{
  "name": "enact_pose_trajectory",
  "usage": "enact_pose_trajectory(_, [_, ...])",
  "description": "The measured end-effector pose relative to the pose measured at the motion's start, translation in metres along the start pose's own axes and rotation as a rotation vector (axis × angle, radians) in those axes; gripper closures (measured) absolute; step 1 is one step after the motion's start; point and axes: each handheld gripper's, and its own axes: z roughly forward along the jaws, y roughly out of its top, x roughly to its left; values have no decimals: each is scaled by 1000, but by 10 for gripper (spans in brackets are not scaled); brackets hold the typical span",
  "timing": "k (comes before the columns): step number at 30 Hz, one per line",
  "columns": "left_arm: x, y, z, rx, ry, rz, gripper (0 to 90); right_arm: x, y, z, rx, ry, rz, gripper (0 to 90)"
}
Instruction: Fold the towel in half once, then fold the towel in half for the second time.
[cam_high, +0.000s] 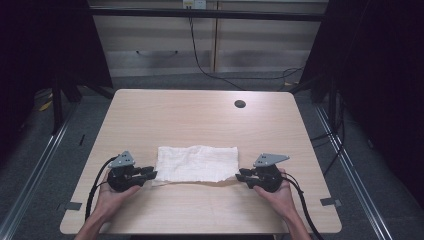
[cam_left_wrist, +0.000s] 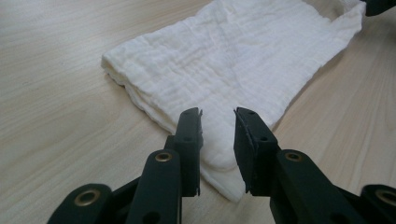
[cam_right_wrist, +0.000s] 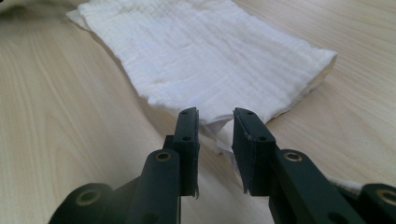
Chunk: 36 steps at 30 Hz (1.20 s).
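- Left hand (cam_high: 116, 192) comes in from the bottom edge, palm cupping the left gripper (cam_high: 148, 174), which lies low and level, pointing inward.
- Right hand (cam_high: 276, 192) mirrors it, cupping the right gripper (cam_high: 241, 176).
- Both sets of jaws stand slightly parted, pads apart.

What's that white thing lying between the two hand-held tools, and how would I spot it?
Start at the pale wooden table and look to its near half, between the person's two hands. There lies a folded white cloth, flat, crinkly and roughly rectangular. It is the one soft, white item on the wood; the black tools at its two ends are hard and dark.
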Motion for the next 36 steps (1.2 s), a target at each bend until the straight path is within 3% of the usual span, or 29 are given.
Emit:
enact_pose_trajectory(11, [8,5,-2,-29,15,-38,671,2,2,-7,-29,-1,9,686])
enact_pose_trajectory(19, [22,9,-4,-30,39,-89,626,-17,14,1,-47,-22,31,624])
enact_pose_trajectory(25, [29,17,-6,-66,47,-104,613,-30,27,9,-70,-32,59,600])
enact_pose_trajectory(32, [34,25,2,-63,50,-107,613,-41,35,14,-72,-40,70,589])
enact_pose_trajectory(36, [41,31,10,-39,48,-111,613,-50,39,18,-57,-53,75,571])
